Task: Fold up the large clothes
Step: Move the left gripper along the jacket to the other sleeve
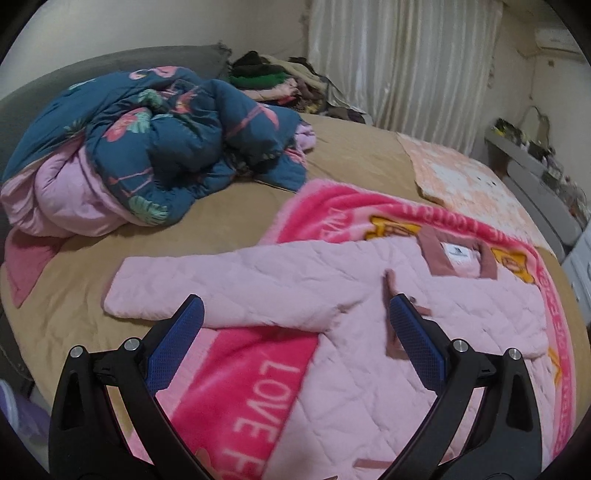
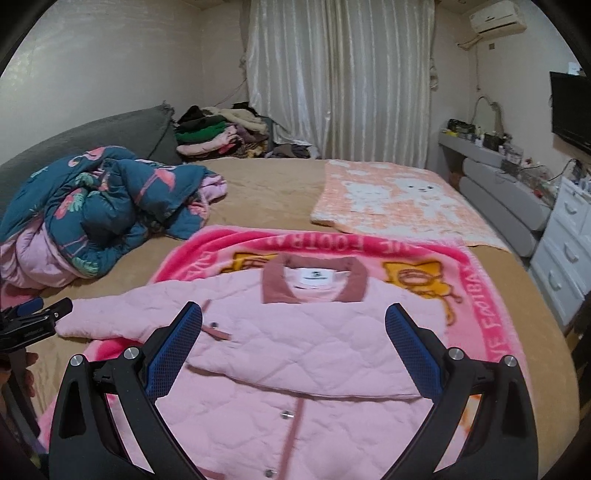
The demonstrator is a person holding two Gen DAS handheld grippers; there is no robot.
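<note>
Left gripper (image 1: 295, 325), right gripper (image 2: 293, 332) — fingers spread.

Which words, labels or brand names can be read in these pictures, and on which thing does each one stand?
"LOVE F": white letters on the pink blanket, cut off by the left gripper.
"FOOTBA": on the blanket's right border in the right wrist view, partly cut off.
Upside-down border text above the collar: only partly readable.
White neck label in the pink jacket: a small logo, too small to read.
Air conditioner: mark too blurred to read.
</note>
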